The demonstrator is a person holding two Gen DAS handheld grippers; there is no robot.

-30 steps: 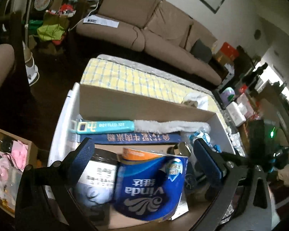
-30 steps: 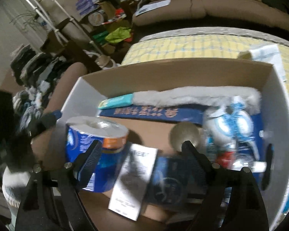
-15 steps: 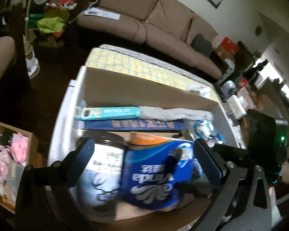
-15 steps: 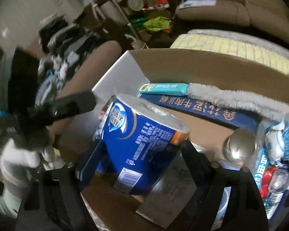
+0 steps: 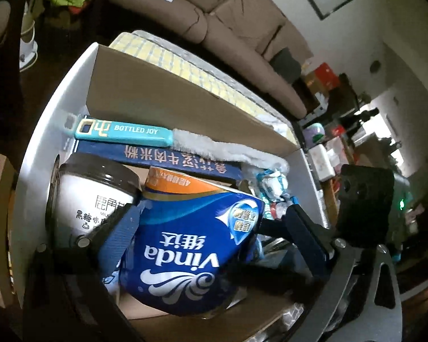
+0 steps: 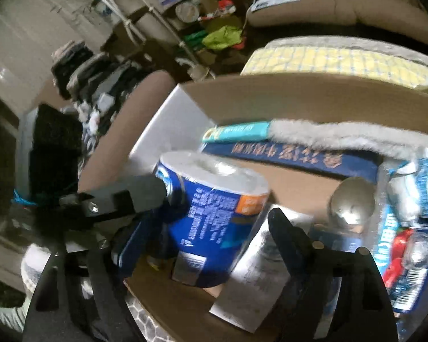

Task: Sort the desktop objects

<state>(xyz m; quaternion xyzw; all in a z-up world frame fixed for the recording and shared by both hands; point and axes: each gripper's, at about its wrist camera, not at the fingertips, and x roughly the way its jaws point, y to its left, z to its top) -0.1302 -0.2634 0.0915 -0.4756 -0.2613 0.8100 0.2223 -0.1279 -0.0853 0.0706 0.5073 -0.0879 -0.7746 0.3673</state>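
**Tissue roll gripped inside a crowded box**

The left gripper [image 5: 208, 228] had its jaws closed against the blue tissue roll [image 5: 191, 245], inside the cardboard box [image 5: 162, 99] and tight beside the milk tea cup [image 5: 91, 193]. The right gripper [image 6: 211, 225] stood with jaws spread wide around the roll, not visibly pressing it. Little free room remained near the box's left wall

Dim room, daylight glare far right in left view; right view motion-blurred, fisheye edges warped w/ dark vignette.
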